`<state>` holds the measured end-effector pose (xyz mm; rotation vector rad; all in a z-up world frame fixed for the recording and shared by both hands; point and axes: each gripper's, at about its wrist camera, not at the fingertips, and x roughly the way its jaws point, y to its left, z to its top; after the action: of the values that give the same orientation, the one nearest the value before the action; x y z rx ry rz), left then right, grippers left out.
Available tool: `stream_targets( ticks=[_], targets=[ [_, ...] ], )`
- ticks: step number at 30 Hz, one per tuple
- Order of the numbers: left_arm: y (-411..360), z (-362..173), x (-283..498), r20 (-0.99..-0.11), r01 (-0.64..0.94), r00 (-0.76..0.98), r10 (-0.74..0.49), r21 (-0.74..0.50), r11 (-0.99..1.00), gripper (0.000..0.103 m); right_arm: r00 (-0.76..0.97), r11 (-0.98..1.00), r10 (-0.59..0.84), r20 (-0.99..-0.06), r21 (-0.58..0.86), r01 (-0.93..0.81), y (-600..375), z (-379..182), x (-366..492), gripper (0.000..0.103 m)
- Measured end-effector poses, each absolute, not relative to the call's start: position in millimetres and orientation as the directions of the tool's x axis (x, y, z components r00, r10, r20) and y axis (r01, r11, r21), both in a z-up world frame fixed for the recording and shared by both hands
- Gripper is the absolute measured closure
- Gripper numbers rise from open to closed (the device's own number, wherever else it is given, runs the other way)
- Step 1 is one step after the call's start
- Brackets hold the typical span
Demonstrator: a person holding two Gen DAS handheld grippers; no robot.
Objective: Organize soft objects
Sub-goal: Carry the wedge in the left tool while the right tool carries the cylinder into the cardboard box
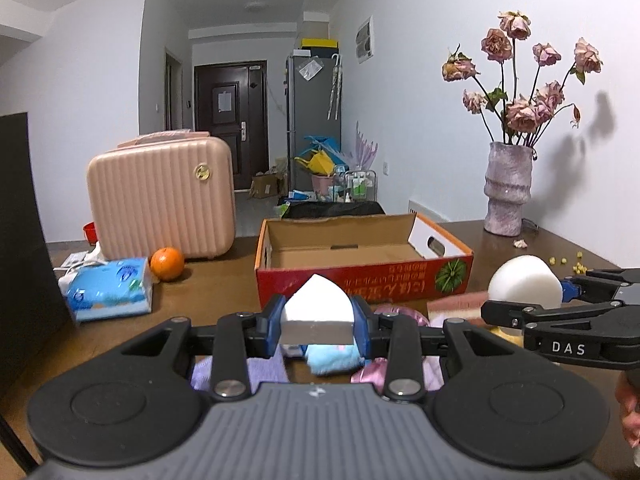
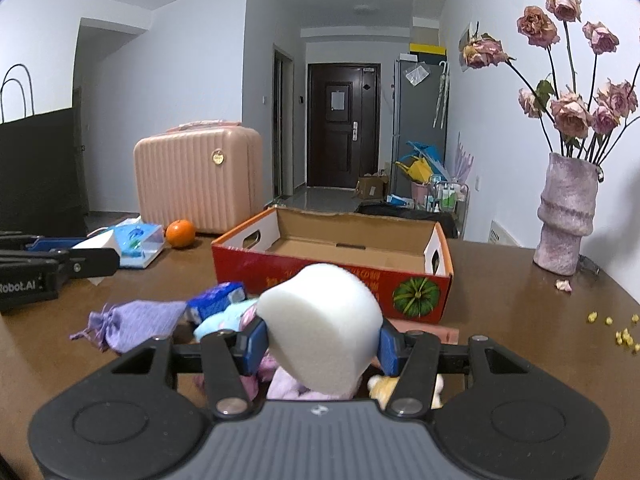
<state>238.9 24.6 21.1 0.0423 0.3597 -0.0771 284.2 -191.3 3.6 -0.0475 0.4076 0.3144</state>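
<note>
On the far left of the brown table [image 2: 500, 292] lies a tissue pack [image 1: 108, 289] in shiny blue plastic, and just beside it on the right a round orange [image 1: 167, 263]. Behind them stands a pink ribbed case [image 1: 160, 196], hard and smooth.

The left gripper [image 1: 318, 322] is closed on a white pointed sponge [image 1: 318, 304]. Its blue pads press the flat sides, so the tip points up and the foam bulges only a little. It hangs above the pile of soft things [image 2: 224, 312]: a purple cloth pouch [image 2: 136, 322], a fluffy light blue piece, pink satin. I think they lie in a heap at the near edge because they wait to be sorted.

Behind the pile, in the middle, is the red cardboard box [image 2: 332, 256], open on top, with nothing visible inside. It is probably the place for the soft things, so both sponges are held up in front of it, not yet over its near wall.

The right gripper [image 2: 322, 346] grips a bigger rounded sponge [image 2: 320, 328], thick and porous, and the pads sink a little into it.

At the far right stands a rough purple vase [image 2: 566, 216] with dried roses, well apart, with one fallen petal [image 2: 563, 285] near its foot and small yellow crumbs [image 2: 616, 330] closer to the near right edge.
</note>
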Motion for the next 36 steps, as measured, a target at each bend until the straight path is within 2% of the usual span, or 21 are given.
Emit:
stream_targets(
  ticks=[22,36],
  targets=[
    [5,51,336,-0.319,0.106,0.941,-0.111,-0.033,0.994,0.067,0.885,0.954,0.288,-0.365,0.024,-0.300,-198,29,379,0.049],
    [13,48,408,-0.340,0.067,0.937,-0.083,-0.057,0.996,0.067,0.883,0.954,0.279,-0.377,0.008,-0.299,-200,40,449,0.050]
  ],
)
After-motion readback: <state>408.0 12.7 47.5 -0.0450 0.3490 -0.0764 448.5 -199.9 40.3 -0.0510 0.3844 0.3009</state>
